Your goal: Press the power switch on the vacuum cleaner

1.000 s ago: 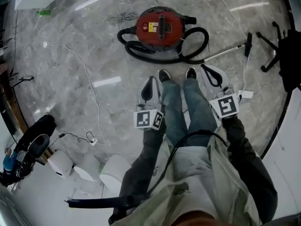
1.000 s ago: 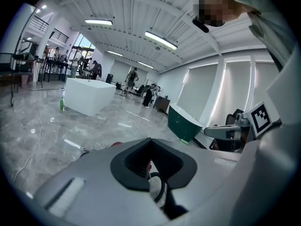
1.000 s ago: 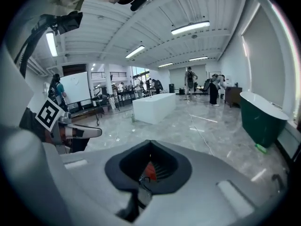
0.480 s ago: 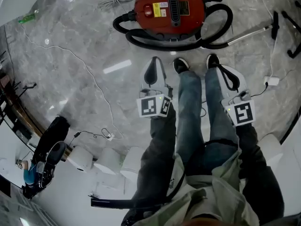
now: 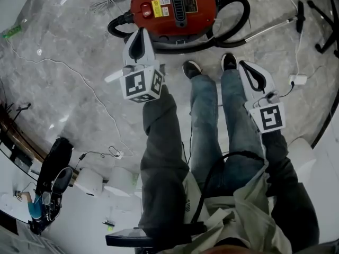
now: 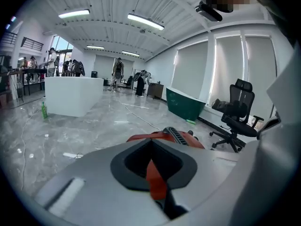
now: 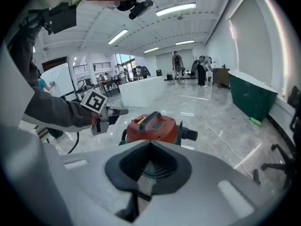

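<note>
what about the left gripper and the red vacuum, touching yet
Apart. The right gripper view shows the left gripper stopped short of the vacuum cleaner, with a slim gap between them.

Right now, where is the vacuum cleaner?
In the head view, the red vacuum cleaner sits at top centre, just beyond the tip of the left gripper.

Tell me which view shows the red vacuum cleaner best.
The head view: the vacuum cleaner appears from above, with its top panel and hose visible. The right gripper view shows its side, lower part hidden. The left gripper view shows only a red sliver.
</note>
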{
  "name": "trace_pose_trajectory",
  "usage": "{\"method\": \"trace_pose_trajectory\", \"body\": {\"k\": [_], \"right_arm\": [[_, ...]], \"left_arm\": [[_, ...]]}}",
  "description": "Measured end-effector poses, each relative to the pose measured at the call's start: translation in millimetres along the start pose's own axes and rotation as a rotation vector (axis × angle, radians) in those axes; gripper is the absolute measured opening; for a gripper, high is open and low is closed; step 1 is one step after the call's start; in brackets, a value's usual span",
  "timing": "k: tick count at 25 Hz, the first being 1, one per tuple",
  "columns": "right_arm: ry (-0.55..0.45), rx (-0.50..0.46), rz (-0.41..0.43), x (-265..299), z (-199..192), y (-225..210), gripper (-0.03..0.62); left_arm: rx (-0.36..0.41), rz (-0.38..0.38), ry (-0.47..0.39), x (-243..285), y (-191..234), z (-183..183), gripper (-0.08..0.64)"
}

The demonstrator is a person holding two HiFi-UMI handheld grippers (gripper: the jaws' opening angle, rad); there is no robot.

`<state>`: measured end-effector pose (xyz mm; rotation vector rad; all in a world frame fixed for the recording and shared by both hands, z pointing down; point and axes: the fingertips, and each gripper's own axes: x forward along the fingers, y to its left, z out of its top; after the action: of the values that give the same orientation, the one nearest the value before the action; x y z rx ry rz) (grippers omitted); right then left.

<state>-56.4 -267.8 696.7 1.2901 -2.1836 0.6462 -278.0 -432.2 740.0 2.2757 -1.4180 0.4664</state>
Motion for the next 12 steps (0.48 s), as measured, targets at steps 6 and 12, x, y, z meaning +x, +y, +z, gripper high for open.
{"method": "trace_pose_trajectory", "body": {"k": [6,12], "right_arm": [[-0.041,-0.120,-0.063,71.9,51.7,-7.1,0.002],[-0.146,-0.091,0.010,122.7,98.2,7.8,0.002]], "left_arm": [[0.056,-0.006,0.023,25.4,-4.1,-10.1,0.006],[0.067,-0.007,0.017,39.6,0.2,-12.8,0.005]]}}
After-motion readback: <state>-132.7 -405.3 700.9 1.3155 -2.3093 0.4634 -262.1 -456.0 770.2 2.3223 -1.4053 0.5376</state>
